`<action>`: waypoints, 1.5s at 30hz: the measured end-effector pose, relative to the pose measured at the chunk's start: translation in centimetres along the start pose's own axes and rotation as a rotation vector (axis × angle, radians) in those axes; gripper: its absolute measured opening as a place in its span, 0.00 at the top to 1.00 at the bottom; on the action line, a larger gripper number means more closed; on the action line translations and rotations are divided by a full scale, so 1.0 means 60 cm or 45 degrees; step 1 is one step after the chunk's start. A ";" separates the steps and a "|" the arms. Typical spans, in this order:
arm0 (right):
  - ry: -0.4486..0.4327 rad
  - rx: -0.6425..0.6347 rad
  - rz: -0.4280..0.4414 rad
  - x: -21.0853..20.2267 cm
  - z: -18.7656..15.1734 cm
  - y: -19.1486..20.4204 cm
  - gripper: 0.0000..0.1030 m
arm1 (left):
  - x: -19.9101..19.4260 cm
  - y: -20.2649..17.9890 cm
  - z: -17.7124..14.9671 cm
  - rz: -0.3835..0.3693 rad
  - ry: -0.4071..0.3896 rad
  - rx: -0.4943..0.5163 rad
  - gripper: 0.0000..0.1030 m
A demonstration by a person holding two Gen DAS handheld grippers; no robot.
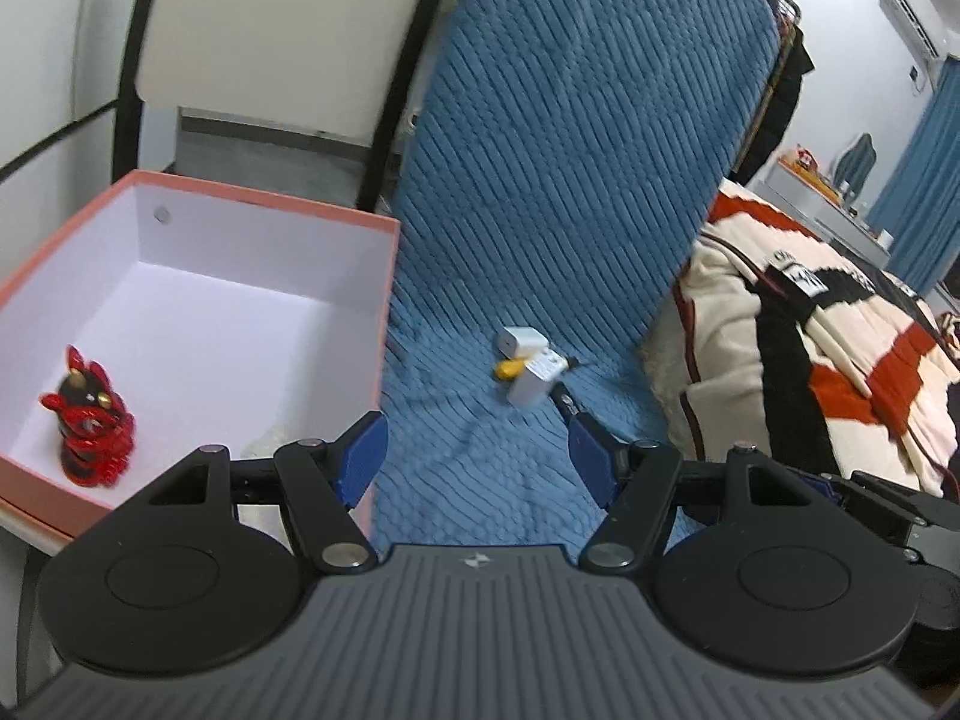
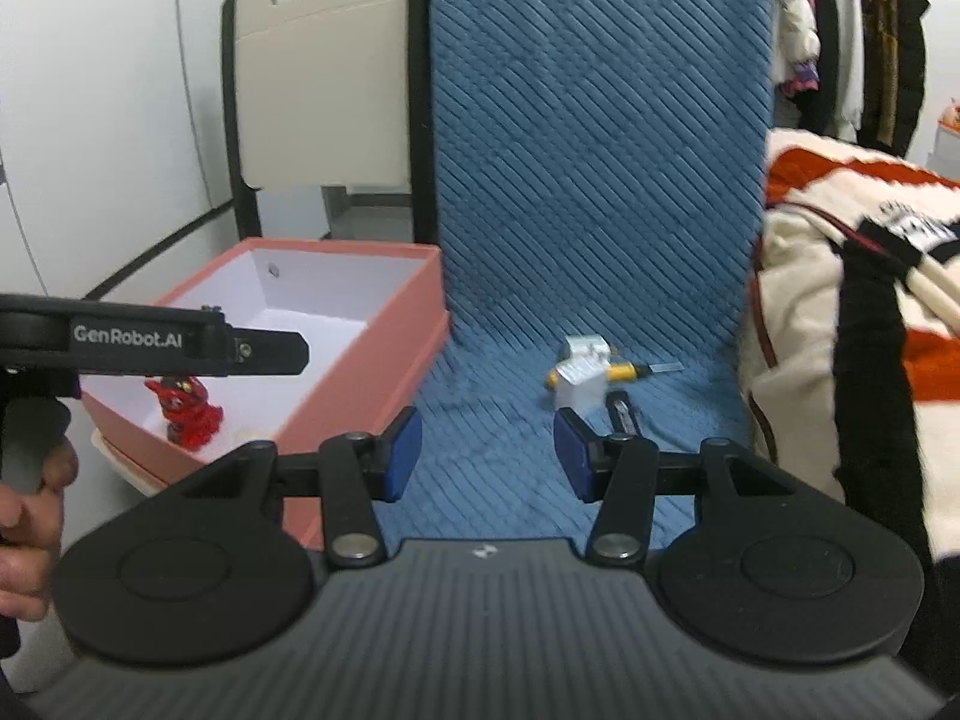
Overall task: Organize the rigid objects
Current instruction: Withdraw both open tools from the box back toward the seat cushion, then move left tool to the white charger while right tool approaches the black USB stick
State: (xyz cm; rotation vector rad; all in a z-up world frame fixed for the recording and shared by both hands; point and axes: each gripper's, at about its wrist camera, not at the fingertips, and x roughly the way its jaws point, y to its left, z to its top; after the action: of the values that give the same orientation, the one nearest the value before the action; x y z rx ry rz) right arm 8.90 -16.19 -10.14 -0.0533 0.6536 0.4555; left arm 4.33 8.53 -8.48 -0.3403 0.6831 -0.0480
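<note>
Left wrist view looking forward and down from the near left, close over the pink box, right wrist view level from farther right, both sharing blue cushion, box, white charger.

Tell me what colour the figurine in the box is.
Red and black figurine; clearest in the left wrist view.

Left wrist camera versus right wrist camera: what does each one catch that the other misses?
Only the left wrist view shows an air conditioner high on the wall and blue curtains. Only the right wrist view shows the person's hand holding the left gripper, plus hanging clothes. Both show the pink box with the red figurine inside, and white chargers on the blue cushion.
</note>
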 end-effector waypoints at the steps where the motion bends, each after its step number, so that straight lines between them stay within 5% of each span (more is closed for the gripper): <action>1: 0.007 0.008 -0.006 -0.001 -0.007 -0.006 0.50 | 0.002 -0.006 -0.005 -0.004 0.002 0.005 0.30; 20: 0.049 0.180 -0.136 -0.030 -0.092 -0.108 0.50 | 0.037 -0.103 -0.070 -0.094 0.070 0.125 0.30; 45: 0.146 0.279 -0.242 0.098 -0.088 -0.164 0.50 | 0.254 -0.073 -0.026 -0.114 0.076 0.086 0.30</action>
State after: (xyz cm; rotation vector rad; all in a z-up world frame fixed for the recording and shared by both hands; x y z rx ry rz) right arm 14.14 -23.77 -18.79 0.0663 0.7997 0.1972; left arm 15.47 1.61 -17.49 -0.3057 0.7231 -0.1668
